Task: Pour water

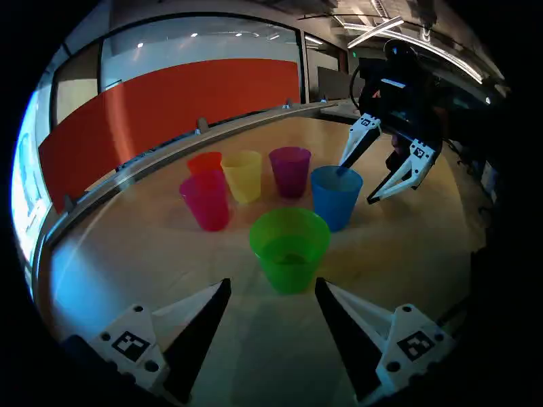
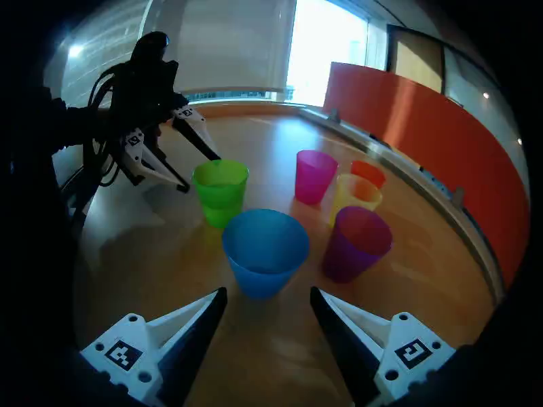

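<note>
Several plastic cups stand upright in a cluster on a wooden table. My left gripper is open, its fingers on either side of the near face of a green cup without touching it. A dark patch shows at the green cup's bottom; whether it is water I cannot tell. My right gripper is open just in front of a blue cup, which looks empty. The two grippers face each other across the cups: the right gripper stands open beside the blue cup, the left gripper open by the green cup.
Behind the two near cups stand a magenta cup, a yellow cup, a purple cup and an orange cup. An orange wall panel runs along the table's far edge. Bright windows lie beyond.
</note>
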Available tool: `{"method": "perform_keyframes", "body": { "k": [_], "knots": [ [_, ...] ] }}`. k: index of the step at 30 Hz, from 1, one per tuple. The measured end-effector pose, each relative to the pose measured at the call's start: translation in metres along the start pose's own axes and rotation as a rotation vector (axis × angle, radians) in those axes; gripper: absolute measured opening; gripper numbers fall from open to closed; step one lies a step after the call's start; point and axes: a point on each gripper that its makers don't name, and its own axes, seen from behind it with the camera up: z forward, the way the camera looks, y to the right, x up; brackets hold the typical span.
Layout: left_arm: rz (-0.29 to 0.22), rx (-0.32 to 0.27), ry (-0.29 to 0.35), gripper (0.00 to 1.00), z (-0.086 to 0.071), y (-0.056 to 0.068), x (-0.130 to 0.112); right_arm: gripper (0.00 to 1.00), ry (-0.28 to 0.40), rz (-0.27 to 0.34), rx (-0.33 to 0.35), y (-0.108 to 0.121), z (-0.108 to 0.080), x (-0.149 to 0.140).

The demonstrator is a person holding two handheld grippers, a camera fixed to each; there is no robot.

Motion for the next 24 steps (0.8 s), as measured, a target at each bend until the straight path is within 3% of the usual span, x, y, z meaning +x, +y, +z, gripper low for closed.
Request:
{"method": "perform_keyframes", "body": {
  "k": [17, 24],
  "knots": [
    [-0.032, 0.064, 0.027, 0.92, -0.020, -0.012, -0.003, 0.95, 0.013, 0.039, -0.064, 0.009, -0.018, -0.004],
    [-0.083, 0.125, 0.069, 0.92, -0.032, -0.031, 0.002, 0.95, 0.029, 0.091, -0.124, 0.018, -0.031, -0.007]
  ]
}}
